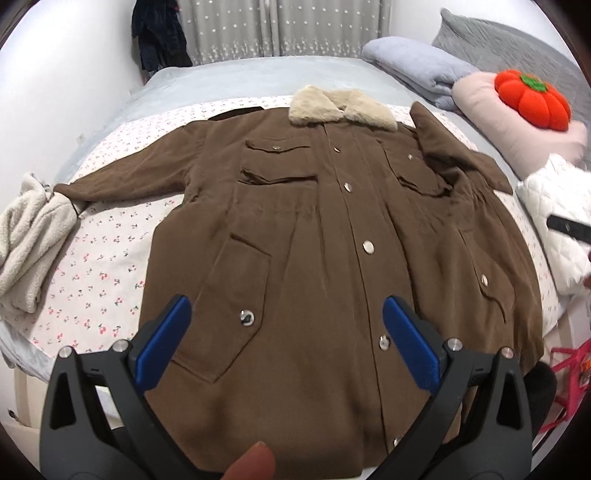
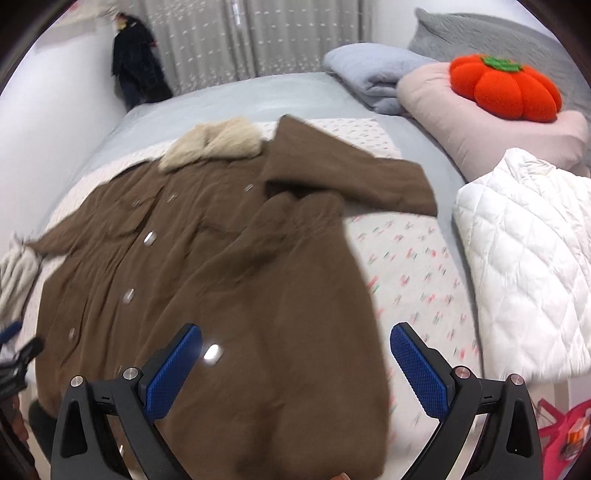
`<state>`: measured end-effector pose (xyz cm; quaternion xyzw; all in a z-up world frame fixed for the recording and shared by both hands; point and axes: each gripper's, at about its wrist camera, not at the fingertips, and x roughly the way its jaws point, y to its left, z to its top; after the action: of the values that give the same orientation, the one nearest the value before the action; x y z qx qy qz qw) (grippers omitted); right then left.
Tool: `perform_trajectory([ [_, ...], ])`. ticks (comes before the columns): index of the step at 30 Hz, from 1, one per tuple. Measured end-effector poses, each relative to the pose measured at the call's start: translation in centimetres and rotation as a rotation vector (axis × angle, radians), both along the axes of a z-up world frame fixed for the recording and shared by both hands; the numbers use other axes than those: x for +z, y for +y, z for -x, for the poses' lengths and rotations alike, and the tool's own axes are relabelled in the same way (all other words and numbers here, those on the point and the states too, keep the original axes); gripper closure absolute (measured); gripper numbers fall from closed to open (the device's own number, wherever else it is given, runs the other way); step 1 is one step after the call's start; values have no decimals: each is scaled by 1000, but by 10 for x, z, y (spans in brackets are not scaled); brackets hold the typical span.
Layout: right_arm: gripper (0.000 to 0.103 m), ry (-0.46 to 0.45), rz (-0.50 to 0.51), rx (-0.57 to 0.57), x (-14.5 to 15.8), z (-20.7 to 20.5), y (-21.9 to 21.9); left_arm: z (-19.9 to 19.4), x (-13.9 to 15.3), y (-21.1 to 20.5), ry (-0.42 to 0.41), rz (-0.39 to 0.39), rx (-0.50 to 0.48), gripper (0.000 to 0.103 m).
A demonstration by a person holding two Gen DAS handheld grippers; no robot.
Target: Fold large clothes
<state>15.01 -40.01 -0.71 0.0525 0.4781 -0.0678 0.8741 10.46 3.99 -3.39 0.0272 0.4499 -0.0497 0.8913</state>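
I am holding both tongs, left (image 1: 286,338) and right (image 2: 295,363), spread wide and gripping nothing, over the hem of the brown coat (image 1: 332,229), which is lying buttoned-side up on the bed (image 1: 110,229), ready for folding.

A home bedroom is indicated. A bed (image 1: 258,79) with a grey sheet is seen, overlaid by a cherry-print cover (image 1: 107,266). Folded bedding (image 2: 373,70), a pink pillow (image 2: 461,122) and a pumpkin-shaped cushion (image 2: 506,90) are stacked at one side. Star-patterned curtains (image 1: 280,27) are hung behind, and dark clothing (image 1: 159,35) is hung in the corner
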Motion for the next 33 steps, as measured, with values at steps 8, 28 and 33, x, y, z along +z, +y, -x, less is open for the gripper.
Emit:
perform_trajectory([
  [8, 0, 7, -250, -132, -53, -98, -83, -28, -17, 10, 43, 22, 45, 0],
  [28, 91, -61, -235, -447, -113, -219, -161, -66, -55, 39, 127, 69, 130, 0],
  [33, 95, -219, 83, -337, -29, -204, -147, -72, -61, 46, 138, 69, 147, 0],
])
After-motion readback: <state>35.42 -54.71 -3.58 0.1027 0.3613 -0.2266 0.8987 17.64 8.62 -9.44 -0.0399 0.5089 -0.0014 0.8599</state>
